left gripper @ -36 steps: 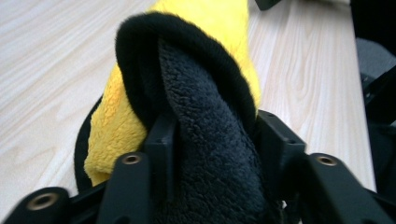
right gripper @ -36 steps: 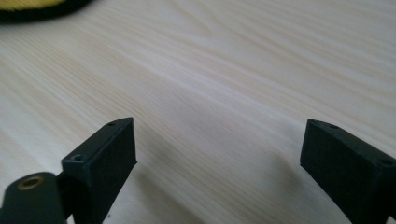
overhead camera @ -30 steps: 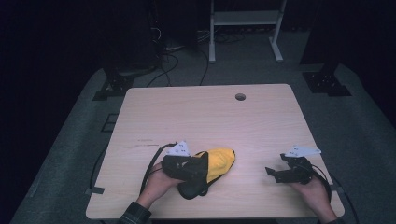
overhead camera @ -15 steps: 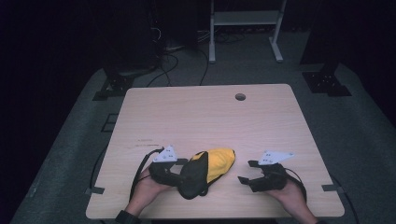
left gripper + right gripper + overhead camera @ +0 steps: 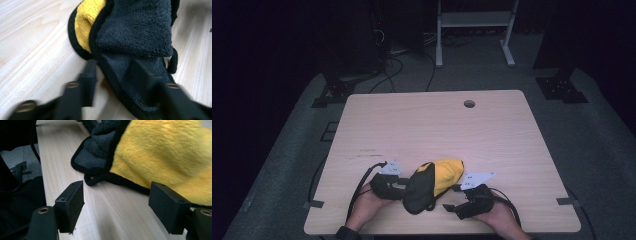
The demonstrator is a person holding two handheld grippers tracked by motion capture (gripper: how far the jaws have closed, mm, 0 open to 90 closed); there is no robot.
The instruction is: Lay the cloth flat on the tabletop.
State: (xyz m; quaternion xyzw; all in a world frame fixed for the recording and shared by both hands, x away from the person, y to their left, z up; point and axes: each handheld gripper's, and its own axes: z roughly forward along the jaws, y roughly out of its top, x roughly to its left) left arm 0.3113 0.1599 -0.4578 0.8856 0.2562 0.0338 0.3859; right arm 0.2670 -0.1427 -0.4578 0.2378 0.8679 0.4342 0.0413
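Now the yellow-and-black cloth (image 5: 434, 184) lies crumpled at the worktop's (image 5: 432, 125) near edge. The left hand-held gripper (image 5: 112, 75) has just been closing, its jaws astride the black hem; it should pinch only that edge. The right hand-held gripper (image 5: 116, 200), open and empty though narrowing, should take the near hem squarely.

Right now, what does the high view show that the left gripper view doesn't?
High view adds: the whole wooden table with its cable hole, and a white stand on the floor behind. Left gripper view adds: a close look at the left gripper, jaws just closing, the cloth's dark edge between them, and a small black loop. Shared: the yellow-and-black cloth on the tabletop.
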